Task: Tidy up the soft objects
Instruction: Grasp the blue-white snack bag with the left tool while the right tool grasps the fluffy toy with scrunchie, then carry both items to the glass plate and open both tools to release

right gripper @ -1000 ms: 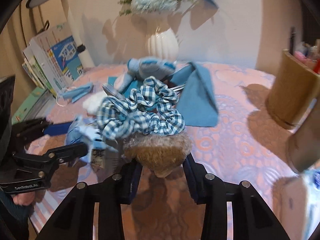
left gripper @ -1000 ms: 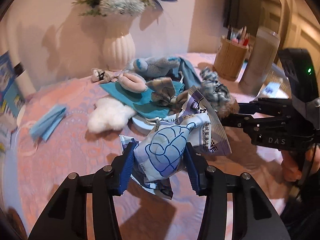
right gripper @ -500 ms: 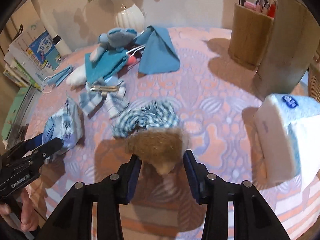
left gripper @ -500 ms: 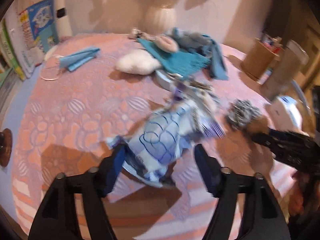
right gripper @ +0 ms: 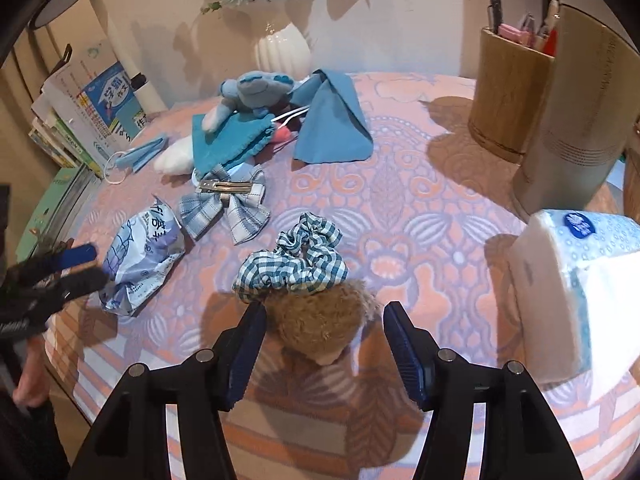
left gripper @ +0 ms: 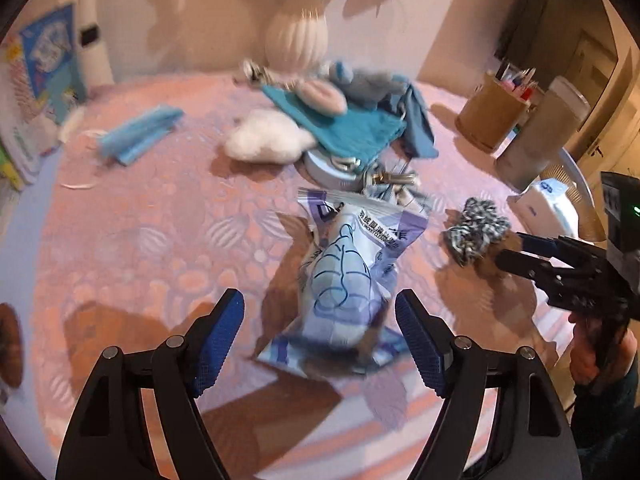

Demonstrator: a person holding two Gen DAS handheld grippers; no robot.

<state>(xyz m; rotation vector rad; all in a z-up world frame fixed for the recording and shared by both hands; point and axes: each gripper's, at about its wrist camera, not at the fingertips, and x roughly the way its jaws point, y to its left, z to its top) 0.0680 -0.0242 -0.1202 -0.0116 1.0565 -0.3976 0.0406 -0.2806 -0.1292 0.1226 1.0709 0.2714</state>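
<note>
My left gripper (left gripper: 320,336) is open around a crinkled blue-and-white packet (left gripper: 352,276) that lies on the pink patterned tablecloth; the packet also shows in the right wrist view (right gripper: 140,256). My right gripper (right gripper: 324,350) is open, its jaws on either side of a brown furry ball (right gripper: 320,328) joined to a blue checked scrunchie (right gripper: 296,264). The scrunchie shows in the left wrist view (left gripper: 476,232). Behind lie a plaid bow clip (right gripper: 228,204), a teal pouch (right gripper: 228,140), a blue plush toy (right gripper: 256,88), a blue cloth (right gripper: 332,120), a white fluffy piece (left gripper: 264,140) and a face mask (left gripper: 140,132).
A white vase (right gripper: 282,54) stands at the back. A wooden pen holder (right gripper: 508,92) and a grey cylinder (right gripper: 580,100) stand at the right, with a tissue pack (right gripper: 572,292) near the front right. Books (right gripper: 88,112) lean at the left edge.
Both grippers carried their items to the table's near side, set them down and opened. The packet and the furry ball with its scrunchie now rest on the cloth.
</note>
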